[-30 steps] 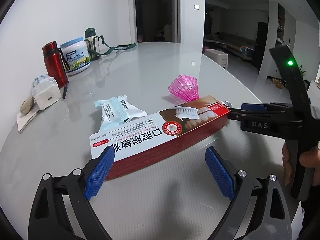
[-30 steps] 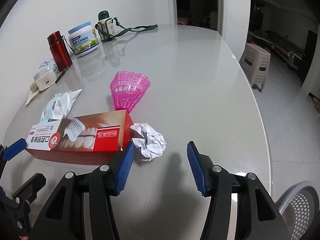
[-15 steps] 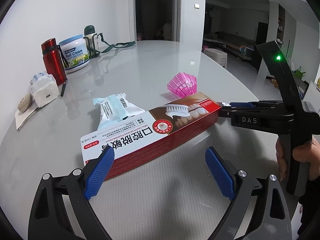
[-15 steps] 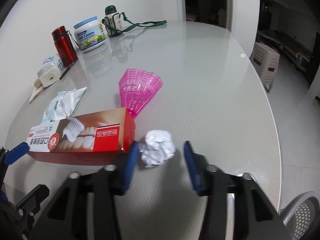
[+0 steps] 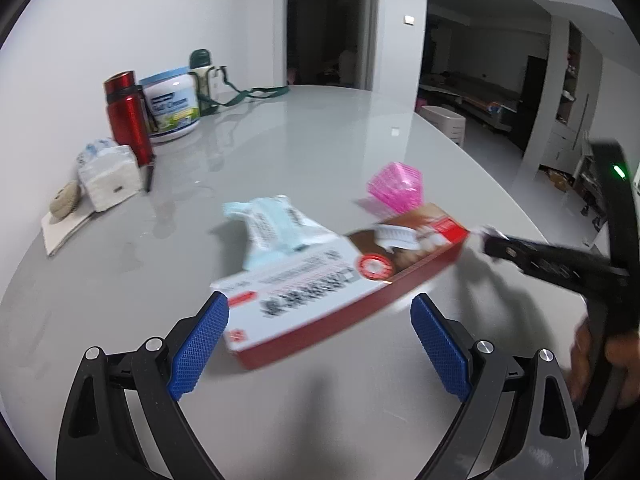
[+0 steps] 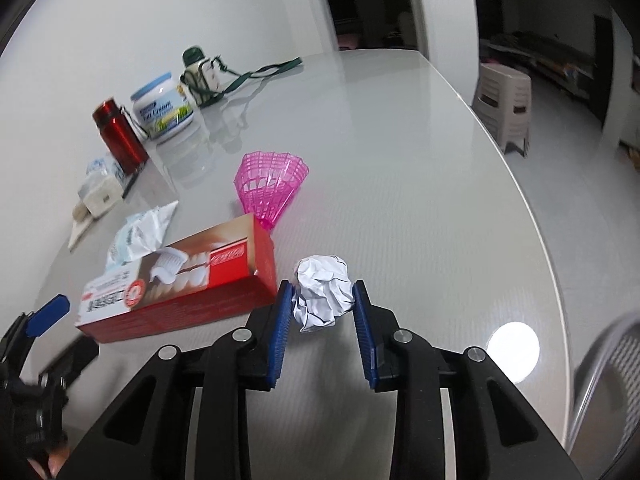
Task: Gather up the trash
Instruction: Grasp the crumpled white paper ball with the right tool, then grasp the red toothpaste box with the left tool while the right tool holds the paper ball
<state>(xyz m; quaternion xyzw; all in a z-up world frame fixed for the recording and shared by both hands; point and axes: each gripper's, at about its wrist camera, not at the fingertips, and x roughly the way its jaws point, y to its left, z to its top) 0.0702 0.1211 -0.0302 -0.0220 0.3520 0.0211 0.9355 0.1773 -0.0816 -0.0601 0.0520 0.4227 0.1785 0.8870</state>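
Observation:
A crumpled white paper ball (image 6: 322, 296) lies on the grey table (image 6: 400, 160), between the blue pads of my right gripper (image 6: 320, 292). Its jaws are closing and the pads touch the ball on both sides. Just left of it lies a long red and white toothpaste box (image 6: 180, 284). In the left wrist view the near end of that box (image 5: 332, 284) sits between the fingers of my open left gripper (image 5: 320, 312), untouched. Behind the box lie a white-blue wrapper (image 5: 276, 228) and a pink plastic basket (image 5: 396, 188). The right gripper (image 5: 492, 242) shows at the box's far end.
At the far left of the table stand a red flask (image 5: 126, 116), a milk powder tub (image 5: 172, 106), a green-capped bottle with a strap (image 5: 202, 80) and a tissue pack (image 5: 110, 178). The curved table edge (image 6: 532, 216) runs on the right, with a stool (image 6: 506, 108) beyond it.
The right jaws have narrowed from wide open onto the paper ball. The left gripper has shifted sideways along the toothpaste box and stays open.

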